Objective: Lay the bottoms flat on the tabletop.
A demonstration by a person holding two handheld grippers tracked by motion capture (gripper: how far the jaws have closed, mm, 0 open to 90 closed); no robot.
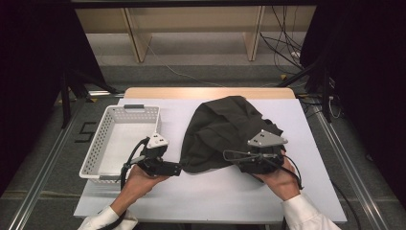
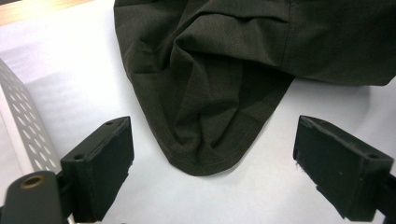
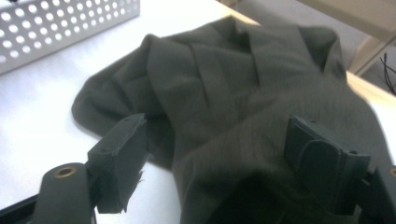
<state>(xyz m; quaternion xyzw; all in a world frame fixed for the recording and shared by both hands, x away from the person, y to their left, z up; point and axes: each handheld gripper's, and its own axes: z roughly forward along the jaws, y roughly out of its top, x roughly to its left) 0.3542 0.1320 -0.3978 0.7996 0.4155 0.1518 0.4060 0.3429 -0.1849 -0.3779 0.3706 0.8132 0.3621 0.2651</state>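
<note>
A dark olive cloth (image 1: pixel 222 132) lies crumpled in a heap on the white table (image 1: pixel 215 196), right of centre. My left gripper (image 1: pixel 176 168) sits at the heap's near left corner and is open. In the left gripper view that rounded, hemmed corner of the cloth (image 2: pixel 224 70) reaches down between the two jaws of the left gripper (image 2: pixel 212 158) without touching either. My right gripper (image 1: pixel 239 165) rests at the heap's near right side and is open. In the right gripper view the cloth (image 3: pixel 243 93) bulges up between the wide-set jaws of the right gripper (image 3: pixel 217 158), and neither pad presses on it.
A white perforated basket (image 1: pixel 98 148) stands at the table's left, close beside my left hand; its wall (image 2: pixel 18 116) and its far side (image 3: pixel 56 28) show in the gripper views. Beyond the table's far edge are wooden shelf legs and loose cables on the floor.
</note>
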